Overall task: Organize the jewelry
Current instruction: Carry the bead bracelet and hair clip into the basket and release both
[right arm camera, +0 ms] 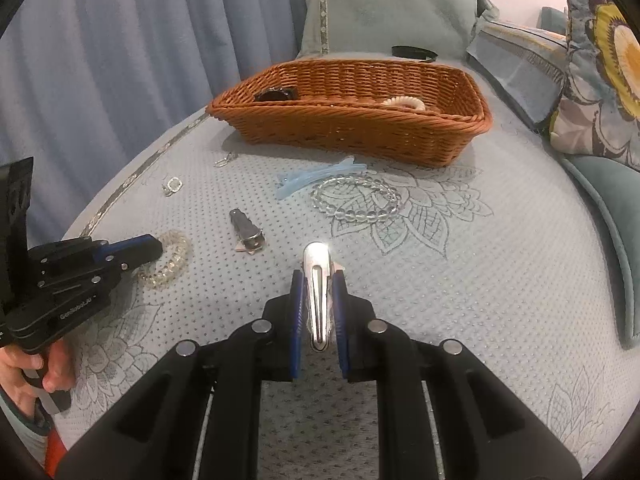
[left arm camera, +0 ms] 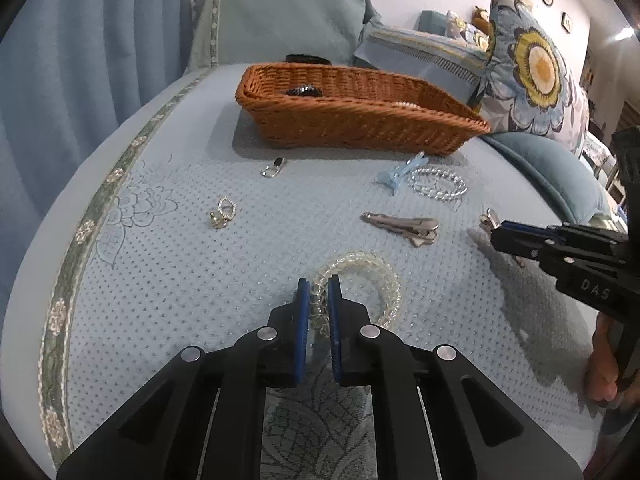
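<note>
My left gripper [left arm camera: 319, 286] is shut on a clear yellowish coil bracelet [left arm camera: 368, 268] that lies on the blue bedspread; it also shows in the right wrist view [right arm camera: 168, 260]. My right gripper [right arm camera: 318, 280] is shut on a silver metal hair clip [right arm camera: 316, 276], low over the bed; in the left wrist view the right gripper [left arm camera: 496, 236] is at the right. A brown wicker basket [left arm camera: 360, 128] [right arm camera: 352, 128] stands at the back with a dark item [left arm camera: 304, 90] and a white beaded piece [right arm camera: 404, 102] inside.
On the bed lie a clear bead bracelet [left arm camera: 438, 184] [right arm camera: 356, 198], a light blue hair clip [left arm camera: 398, 174] [right arm camera: 316, 178], a dark metal clip [left arm camera: 404, 226] [right arm camera: 246, 228], small earrings [left arm camera: 222, 212] [right arm camera: 173, 185] and a small pendant [left arm camera: 275, 167]. Floral pillows [left arm camera: 532, 68] are at the right.
</note>
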Available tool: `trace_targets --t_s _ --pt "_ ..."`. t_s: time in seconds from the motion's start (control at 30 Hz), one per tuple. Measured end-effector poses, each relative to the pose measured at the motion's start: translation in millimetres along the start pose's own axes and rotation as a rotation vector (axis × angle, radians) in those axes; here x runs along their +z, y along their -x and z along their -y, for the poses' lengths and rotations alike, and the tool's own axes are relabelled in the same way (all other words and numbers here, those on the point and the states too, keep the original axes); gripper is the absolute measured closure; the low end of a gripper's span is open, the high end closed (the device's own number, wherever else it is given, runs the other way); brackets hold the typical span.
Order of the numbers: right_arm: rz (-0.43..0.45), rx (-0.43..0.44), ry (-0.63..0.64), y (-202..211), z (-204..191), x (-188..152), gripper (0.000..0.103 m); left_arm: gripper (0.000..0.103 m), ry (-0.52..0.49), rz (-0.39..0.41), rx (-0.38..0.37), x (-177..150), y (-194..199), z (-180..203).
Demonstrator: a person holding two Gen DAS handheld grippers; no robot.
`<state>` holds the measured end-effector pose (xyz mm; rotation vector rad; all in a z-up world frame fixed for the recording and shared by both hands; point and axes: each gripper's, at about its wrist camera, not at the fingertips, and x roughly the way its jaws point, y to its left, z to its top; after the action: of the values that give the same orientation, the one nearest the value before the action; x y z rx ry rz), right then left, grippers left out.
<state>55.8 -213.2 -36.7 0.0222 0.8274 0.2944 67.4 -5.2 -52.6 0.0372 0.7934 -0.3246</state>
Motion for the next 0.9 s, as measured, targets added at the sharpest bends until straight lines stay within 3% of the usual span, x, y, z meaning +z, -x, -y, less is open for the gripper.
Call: trace_targets --t_s 0.27,0.53,0.7,0.9 --pt "0.071 0.0 -0.049 15 7 11 0.091 0.096 0.026 0.112 -0.018 16 19 7" --pt "0.16 -0.026 -0.1 27 29 78 0.091 0.096 0.008 0.221 -0.043 86 32 14" --pt "0.154 -0.03 -0.139 6 49 124 0.091 0.096 0.018 0.249 -0.055 140 8 22" --pt "0.07 -0.042 -0.179 -44 71 160 0.091 0.096 0.054 0.204 -0.05 170 -40 22"
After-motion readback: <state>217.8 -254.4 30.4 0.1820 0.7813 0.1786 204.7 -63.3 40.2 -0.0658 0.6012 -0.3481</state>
